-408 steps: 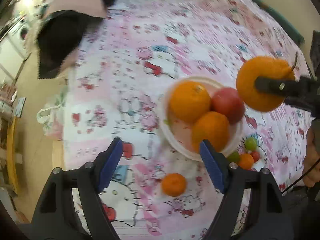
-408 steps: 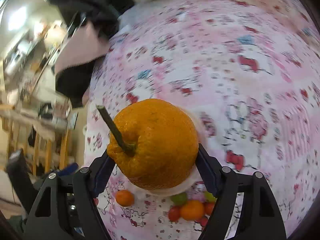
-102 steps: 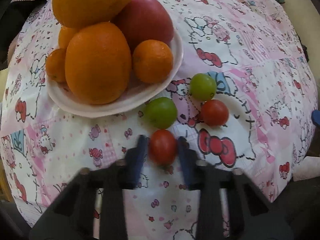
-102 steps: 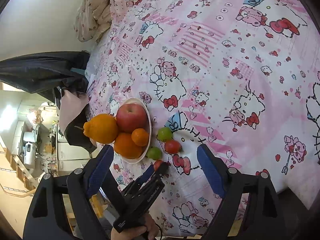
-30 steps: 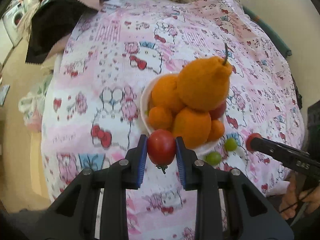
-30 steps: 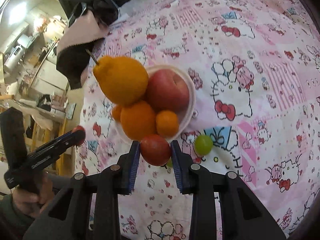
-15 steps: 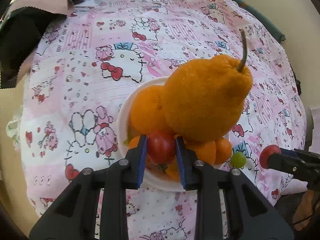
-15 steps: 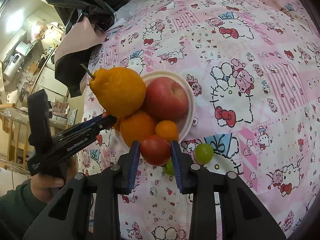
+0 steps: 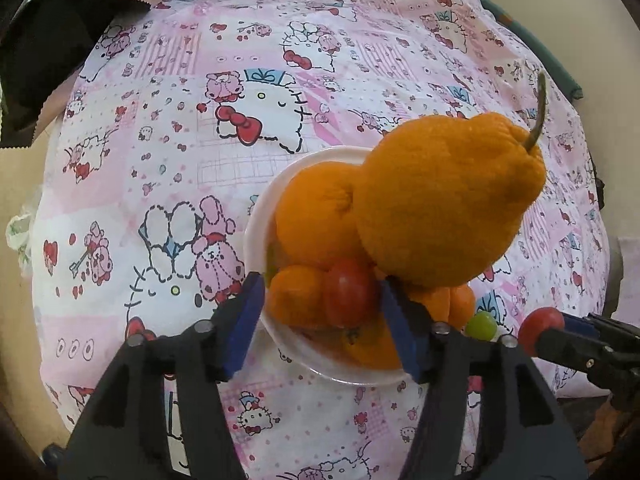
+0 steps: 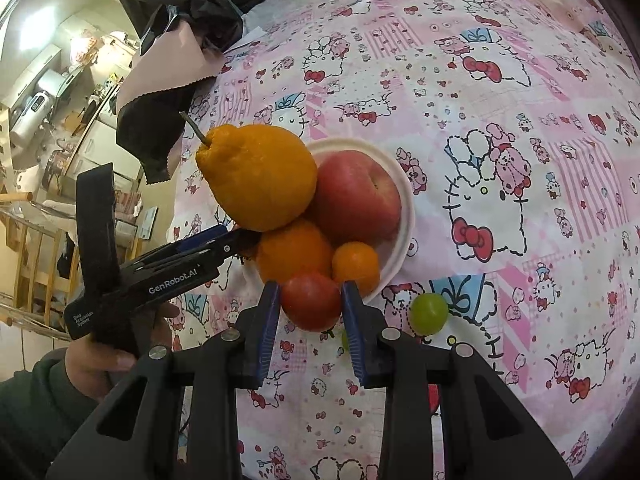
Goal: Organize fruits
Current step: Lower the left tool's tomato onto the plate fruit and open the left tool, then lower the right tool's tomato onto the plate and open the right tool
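Note:
A white plate [image 9: 256, 224] [image 10: 404, 192] holds a big stemmed orange citrus [image 9: 444, 204] [image 10: 260, 176], oranges [image 9: 316, 216] [image 10: 292, 252], a red apple [image 10: 356, 200] and a small mandarin [image 10: 355, 263]. My left gripper [image 9: 322, 304] is open over the plate's near rim; a red tomato [image 9: 350, 298] lies between its pads among the oranges. My right gripper [image 10: 310, 312] is shut on a second red tomato [image 10: 311, 301] [image 9: 540, 322], held just in front of the plate. A green tomato [image 10: 430, 314] [image 9: 480, 326] lies on the cloth beside the plate.
The plate sits on a pink Hello Kitty cloth [image 9: 240, 80] [image 10: 500, 80]. A black and pink cloth pile [image 9: 60, 32] [image 10: 168, 80] lies at the far edge. A second green tomato [image 10: 344, 338] is partly hidden behind my right gripper. Kitchen furniture shows beyond the left edge.
My left gripper has opened and the tomato it held now rests on the plate among the oranges. My right gripper still holds its tomato and has moved slightly nearer the plate.

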`<state>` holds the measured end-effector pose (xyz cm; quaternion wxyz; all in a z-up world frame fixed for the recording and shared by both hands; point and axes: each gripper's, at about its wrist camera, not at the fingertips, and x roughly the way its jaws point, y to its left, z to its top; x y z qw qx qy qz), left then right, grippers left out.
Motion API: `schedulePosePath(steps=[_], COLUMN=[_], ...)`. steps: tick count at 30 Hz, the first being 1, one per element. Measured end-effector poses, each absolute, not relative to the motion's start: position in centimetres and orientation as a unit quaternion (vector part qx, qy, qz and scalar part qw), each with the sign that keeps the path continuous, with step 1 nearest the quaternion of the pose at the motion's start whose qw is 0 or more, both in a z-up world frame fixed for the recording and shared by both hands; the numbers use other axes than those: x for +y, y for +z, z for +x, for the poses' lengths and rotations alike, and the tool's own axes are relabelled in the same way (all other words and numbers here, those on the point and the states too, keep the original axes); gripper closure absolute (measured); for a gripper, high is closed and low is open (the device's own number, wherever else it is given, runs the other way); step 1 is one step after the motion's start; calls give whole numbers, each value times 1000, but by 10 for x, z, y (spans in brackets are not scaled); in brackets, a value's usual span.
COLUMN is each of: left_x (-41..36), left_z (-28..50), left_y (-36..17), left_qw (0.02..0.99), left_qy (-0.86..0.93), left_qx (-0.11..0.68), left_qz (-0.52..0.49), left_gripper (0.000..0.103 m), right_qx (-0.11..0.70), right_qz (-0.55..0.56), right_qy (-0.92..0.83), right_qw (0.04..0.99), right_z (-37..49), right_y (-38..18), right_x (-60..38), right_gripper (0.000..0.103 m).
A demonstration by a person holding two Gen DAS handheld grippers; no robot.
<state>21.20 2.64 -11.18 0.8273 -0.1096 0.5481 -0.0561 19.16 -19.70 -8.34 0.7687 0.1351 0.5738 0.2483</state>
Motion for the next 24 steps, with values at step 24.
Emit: schedulePosePath(steps=[24], left_x=[40], left_z=[139], left_y=[-45], left_qw=[867], left_qy=[23], left_qx=[489], left_qz=[-92], left_gripper=[34], right_qx=[563], right_qz=[100], right_qy=[238], right_qw=[785], right_z=[226], right_y=[-106], right_x=[-165], right_gripper=[70])
